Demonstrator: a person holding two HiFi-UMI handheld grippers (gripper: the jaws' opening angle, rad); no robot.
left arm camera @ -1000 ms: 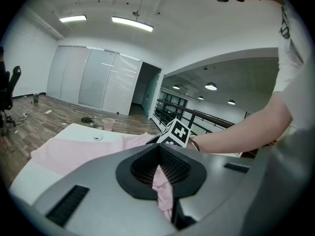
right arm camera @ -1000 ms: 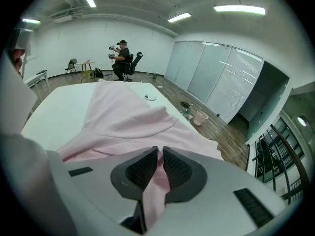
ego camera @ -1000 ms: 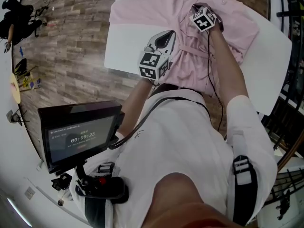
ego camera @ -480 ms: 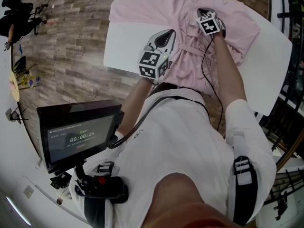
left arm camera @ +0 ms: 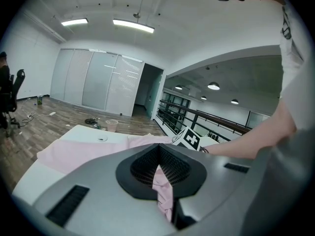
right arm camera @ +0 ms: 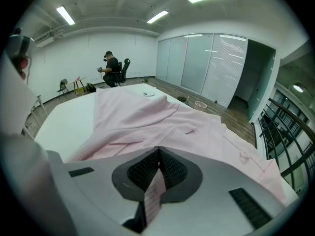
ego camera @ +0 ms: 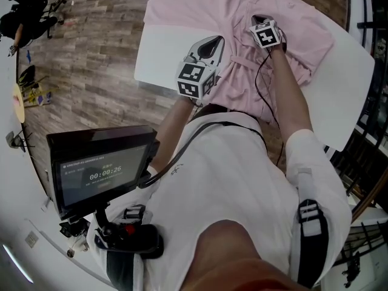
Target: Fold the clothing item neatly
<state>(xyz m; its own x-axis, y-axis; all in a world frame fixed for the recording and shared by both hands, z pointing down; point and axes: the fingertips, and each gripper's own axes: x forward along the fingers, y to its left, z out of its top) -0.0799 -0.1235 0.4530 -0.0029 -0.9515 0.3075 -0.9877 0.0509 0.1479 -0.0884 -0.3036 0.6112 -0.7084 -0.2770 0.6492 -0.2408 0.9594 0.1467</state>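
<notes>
Left gripper (ego camera: 212,43) — upper centre of the head view, carried on a bent forearm and pointing up-frame over the near edge of the white worktop (ego camera: 159,59). Its fingers are pressed together on a fold of the pink shirt (ego camera: 182,11). Right gripper (ego camera: 257,22) — on an outstretched arm, further up-frame and to the right, over the shirt's middle. Its fingers are also closed, pinching a strip of pink fabric. The shirt lies spread and rumpled across the worktop, filling the upper part of the frame.
</notes>
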